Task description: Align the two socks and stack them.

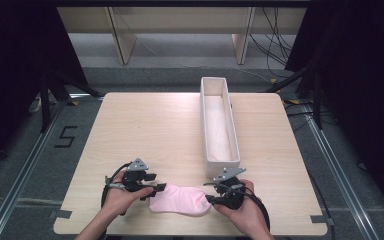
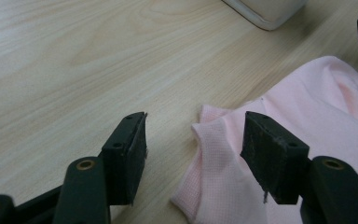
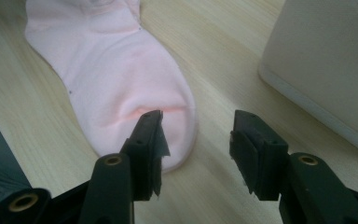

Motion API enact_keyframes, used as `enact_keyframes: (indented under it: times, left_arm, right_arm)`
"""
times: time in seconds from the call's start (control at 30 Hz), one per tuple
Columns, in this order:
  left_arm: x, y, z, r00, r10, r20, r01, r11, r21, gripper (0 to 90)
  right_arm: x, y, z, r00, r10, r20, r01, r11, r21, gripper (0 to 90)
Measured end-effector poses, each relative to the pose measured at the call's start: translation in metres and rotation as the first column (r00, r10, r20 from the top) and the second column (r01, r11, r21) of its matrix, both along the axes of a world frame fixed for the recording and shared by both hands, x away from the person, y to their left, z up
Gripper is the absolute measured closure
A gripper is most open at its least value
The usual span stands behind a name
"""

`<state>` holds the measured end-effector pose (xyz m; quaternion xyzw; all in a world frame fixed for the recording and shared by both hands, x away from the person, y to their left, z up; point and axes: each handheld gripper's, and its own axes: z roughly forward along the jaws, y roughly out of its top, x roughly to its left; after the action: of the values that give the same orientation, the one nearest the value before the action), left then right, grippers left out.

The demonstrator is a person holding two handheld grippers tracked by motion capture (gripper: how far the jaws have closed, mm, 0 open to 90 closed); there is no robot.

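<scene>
So far the soft pink sock [image 1: 181,199] lies flat on the light wooden counter [image 1: 145,130], outside the long white box [image 1: 219,125]. The left tool [image 1: 159,188] and right tool [image 1: 209,199] are both released at its 2 ends; gripping and moving it remain.

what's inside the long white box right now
In the high view the white box looks empty: just its pale bare floor. The near wall hides the closest strip of the floor. The pink sock lies outside it, on the table.

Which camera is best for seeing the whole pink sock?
The high view: the whole pink sock lies flat on the table, between both grippers. The left gripper view shows its cuff end between open fingers. The right gripper view shows most of it, down to its rounded end.
</scene>
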<state>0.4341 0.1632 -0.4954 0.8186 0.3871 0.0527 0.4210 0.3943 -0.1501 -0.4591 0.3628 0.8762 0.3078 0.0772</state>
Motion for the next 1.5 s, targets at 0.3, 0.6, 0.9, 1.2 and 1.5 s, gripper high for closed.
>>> enact_keyframes:
  times: [0.3, 0.6, 0.9, 1.2, 1.5]
  left_arm:
    - [0.003, 0.003, -0.008, 0.9995, -0.024, -0.021, 0.025, 0.9991, 0.034, 42.8]
    - [0.0, -0.001, -0.007, 0.9965, -0.083, -0.009, 0.083, 0.9948, 0.059, 55.2]
    - [-0.002, -0.004, -0.002, 0.9935, -0.098, -0.059, 0.104, 0.9887, 0.108, 65.6]
    - [-0.003, -0.005, -0.002, 0.9906, -0.059, -0.124, 0.066, 0.9962, 0.057, 78.9]
    - [-0.004, -0.003, 0.008, 0.9894, -0.062, -0.131, 0.068, 0.9966, 0.046, 81.1]
  right_arm:
    - [0.004, 0.003, -0.004, 0.9994, 0.014, -0.033, -0.014, 0.9999, -0.004, 57.5]
    - [0.004, 0.008, -0.012, 0.995, -0.036, -0.094, 0.032, 0.9985, -0.044, 61.0]
    - [0.003, 0.011, -0.014, 0.9948, -0.031, -0.097, 0.027, 0.9984, -0.049, 61.0]
    - [0.005, 0.011, -0.018, 0.9968, 0.0, -0.08, -0.004, 0.9986, -0.053, 65.9]
    - [0.005, 0.013, -0.02, 0.9944, 0.008, -0.105, -0.014, 0.9982, -0.059, 74.2]
